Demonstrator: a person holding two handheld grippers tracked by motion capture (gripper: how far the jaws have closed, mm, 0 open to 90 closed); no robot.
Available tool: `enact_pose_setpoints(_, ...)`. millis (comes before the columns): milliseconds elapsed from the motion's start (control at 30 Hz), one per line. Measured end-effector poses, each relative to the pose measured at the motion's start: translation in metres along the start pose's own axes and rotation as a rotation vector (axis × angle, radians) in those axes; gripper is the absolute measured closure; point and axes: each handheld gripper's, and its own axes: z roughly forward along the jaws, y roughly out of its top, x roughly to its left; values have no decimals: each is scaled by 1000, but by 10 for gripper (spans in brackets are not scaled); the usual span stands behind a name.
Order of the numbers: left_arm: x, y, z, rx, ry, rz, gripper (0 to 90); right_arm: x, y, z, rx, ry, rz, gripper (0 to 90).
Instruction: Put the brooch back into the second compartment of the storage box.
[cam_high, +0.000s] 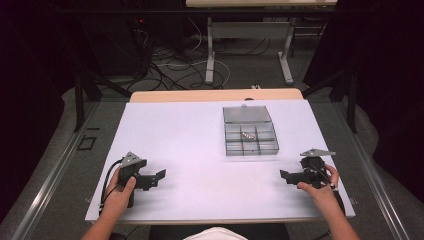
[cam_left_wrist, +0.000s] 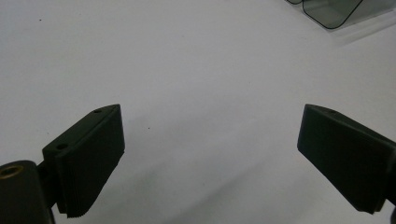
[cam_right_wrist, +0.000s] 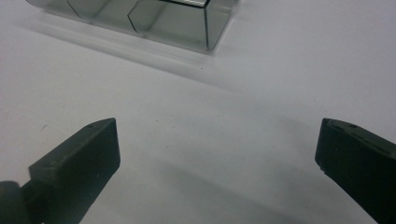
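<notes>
Jaws stand wide and empty on both the left gripper (cam_high: 159, 175) and right gripper (cam_high: 284, 175), low near the table's (cam_high: 190, 145) near edge. Ahead, the clear compartment box (cam_high: 250, 137) lies right of centre, lid open, nearer the right gripper

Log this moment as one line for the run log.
left gripper: open, empty | right gripper: open, empty | clear compartment box: lid open, small item inside | table: both grippers near front edge
</notes>
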Motion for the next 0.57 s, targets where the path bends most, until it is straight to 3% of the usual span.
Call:
enact_pose_setpoints(267,1,0,0,4,3,4,75,-5,-5,1,3,-14,28,0)
enact_pose_setpoints(567,1,0,0,4,5,3,75,-5,-6,1,-8,-17,28,0)
